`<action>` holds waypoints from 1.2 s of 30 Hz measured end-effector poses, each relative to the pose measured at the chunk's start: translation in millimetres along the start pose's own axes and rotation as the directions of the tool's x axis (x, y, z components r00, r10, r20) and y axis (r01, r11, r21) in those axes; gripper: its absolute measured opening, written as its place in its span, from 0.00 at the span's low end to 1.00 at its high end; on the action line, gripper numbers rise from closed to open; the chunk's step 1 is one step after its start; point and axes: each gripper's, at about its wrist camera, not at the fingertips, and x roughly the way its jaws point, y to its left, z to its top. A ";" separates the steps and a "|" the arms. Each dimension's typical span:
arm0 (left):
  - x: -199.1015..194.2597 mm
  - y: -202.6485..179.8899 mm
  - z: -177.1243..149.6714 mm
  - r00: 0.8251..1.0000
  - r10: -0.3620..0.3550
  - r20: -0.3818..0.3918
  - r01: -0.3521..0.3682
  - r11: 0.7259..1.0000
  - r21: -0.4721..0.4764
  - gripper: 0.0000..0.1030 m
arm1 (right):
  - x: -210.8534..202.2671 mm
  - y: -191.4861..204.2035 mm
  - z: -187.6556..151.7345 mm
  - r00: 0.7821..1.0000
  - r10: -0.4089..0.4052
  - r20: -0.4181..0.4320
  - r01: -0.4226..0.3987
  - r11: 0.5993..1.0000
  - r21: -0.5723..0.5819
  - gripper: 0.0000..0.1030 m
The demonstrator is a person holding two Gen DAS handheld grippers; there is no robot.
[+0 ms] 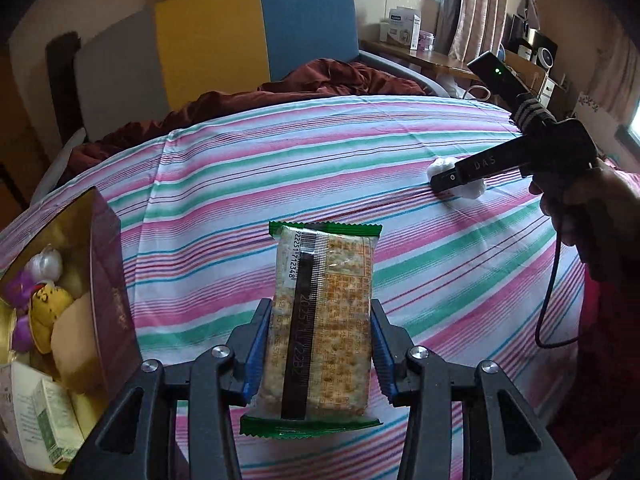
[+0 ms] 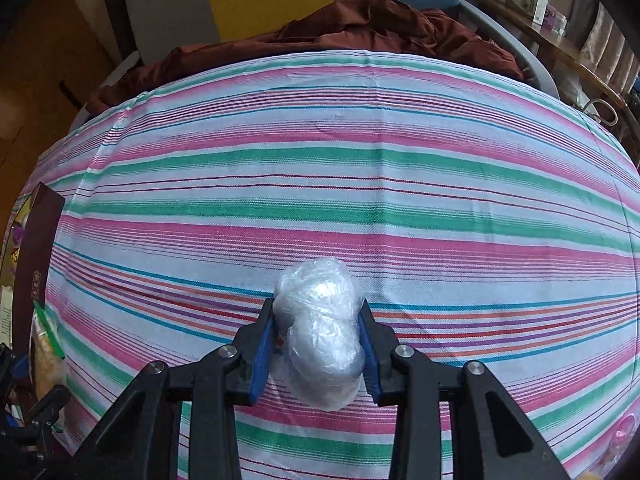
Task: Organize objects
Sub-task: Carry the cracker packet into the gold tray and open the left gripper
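My left gripper point(image 1: 320, 320) is shut on a green-edged cracker packet point(image 1: 320, 320) and holds it above the striped bed cover point(image 1: 280, 184). My right gripper point(image 2: 320, 320) is shut on a clear plastic-wrapped white bundle point(image 2: 320, 332) that sits low over the cover. In the left wrist view the right gripper point(image 1: 452, 178) shows at the right with the white bundle point(image 1: 440, 166) between its tips. A dark red open box point(image 1: 108, 280) at the left holds several small items, among them a yellow-spotted toy point(image 1: 50, 304). The cracker packet also shows at the left edge of the right wrist view point(image 2: 46, 344).
A dark red blanket point(image 1: 320, 80) lies bunched at the head of the bed below a grey, yellow and blue headboard point(image 1: 208, 36). A wooden shelf point(image 1: 424, 56) with small boxes stands at the back right. A small green-and-white carton point(image 1: 52, 420) lies beside the box.
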 end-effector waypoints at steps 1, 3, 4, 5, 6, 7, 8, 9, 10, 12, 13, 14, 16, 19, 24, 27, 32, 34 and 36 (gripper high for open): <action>-4.9 4.3 -3.0 1.000 -0.001 0.004 0.001 1.000 -0.009 0.45 | 2.3 -0.6 1.9 1.000 0.003 0.000 -0.003 1.000 0.002 0.36; -16.0 13.7 -7.8 1.000 -0.003 0.014 0.003 1.000 -0.028 0.45 | 1.2 0.1 1.3 1.000 -0.007 0.001 0.007 1.000 -0.005 0.36; -20.2 18.6 -8.9 1.000 0.001 0.019 0.000 0.999 -0.039 0.45 | 1.6 1.3 -2.5 1.000 -0.015 0.002 0.015 1.000 -0.011 0.36; -25.6 24.8 -10.5 1.000 0.006 0.027 -0.005 0.999 -0.053 0.45 | 1.2 2.4 -3.3 1.000 -0.021 0.003 0.021 1.000 -0.015 0.36; -32.7 33.1 -12.6 0.999 0.011 0.035 -0.009 0.997 -0.074 0.45 | 1.3 3.0 -3.5 1.000 -0.025 0.004 0.026 1.000 -0.016 0.36; -39.1 40.2 -14.1 0.999 0.015 0.041 -0.011 0.996 -0.090 0.45 | 0.2 3.2 -4.5 1.000 -0.028 0.004 0.028 0.999 -0.016 0.36; -47.1 49.2 -16.4 0.998 0.025 0.052 -0.019 0.994 -0.108 0.45 | 0.1 3.7 -5.2 1.000 -0.031 0.004 0.031 0.999 -0.016 0.36; -55.5 60.0 -18.1 0.997 0.041 0.065 -0.032 0.991 -0.129 0.45 | -0.1 4.6 -5.7 0.999 -0.036 0.006 0.036 0.999 -0.017 0.36; -62.0 70.7 -19.1 0.996 0.054 0.073 -0.043 0.988 -0.149 0.45 | 0.2 6.4 -6.1 0.999 -0.044 0.006 0.044 0.999 -0.021 0.36; -76.7 96.2 -22.0 0.992 0.092 0.087 -0.073 0.978 -0.196 0.45 | 1.8 9.9 -6.3 0.998 -0.059 0.008 0.059 0.998 -0.029 0.36; -81.9 109.8 -23.7 0.990 0.110 0.092 -0.088 0.972 -0.219 0.45 | 1.7 11.2 -6.7 0.998 -0.066 0.009 0.066 0.997 -0.031 0.36; -88.0 125.8 -25.0 0.987 0.130 0.094 -0.104 0.963 -0.247 0.45 | 1.6 12.5 -7.2 0.997 -0.072 0.009 0.072 0.997 -0.032 0.36; -96.3 161.4 -27.6 0.982 0.170 0.085 -0.135 0.938 -0.318 0.45 | 3.0 16.0 -7.6 0.996 -0.087 0.009 0.087 0.996 -0.036 0.36; -99.9 213.7 -34.6 0.980 0.195 0.045 -0.157 0.887 -0.434 0.45 | 5.0 19.9 -7.7 0.993 -0.115 0.006 0.115 0.993 -0.036 0.35; -93.3 276.2 -43.4 0.979 0.202 -0.005 -0.169 0.806 -0.568 0.45 | 9.1 28.8 -5.4 0.987 -0.161 -0.013 0.161 0.987 -0.020 0.35; -82.5 296.8 -42.6 0.986 0.167 -0.009 -0.135 0.763 -0.632 0.45 | 13.1 35.2 -3.6 0.982 -0.190 -0.022 0.190 0.982 -0.006 0.35; -60.2 303.0 -29.1 0.990 0.138 -0.018 -0.115 0.739 -0.664 0.45 | 17.7 42.8 -2.1 0.976 -0.219 -0.023 0.219 0.976 0.017 0.35; -51.0 303.9 -23.3 0.990 0.137 -0.028 -0.121 0.738 -0.664 0.45 | 19.0 44.2 -0.8 0.974 -0.227 -0.025 0.228 0.974 0.019 0.35; -42.5 307.1 -21.3 0.988 0.149 -0.052 -0.145 0.735 -0.662 0.45 | 20.4 46.8 -0.1 0.972 -0.234 -0.027 0.234 0.972 0.020 0.35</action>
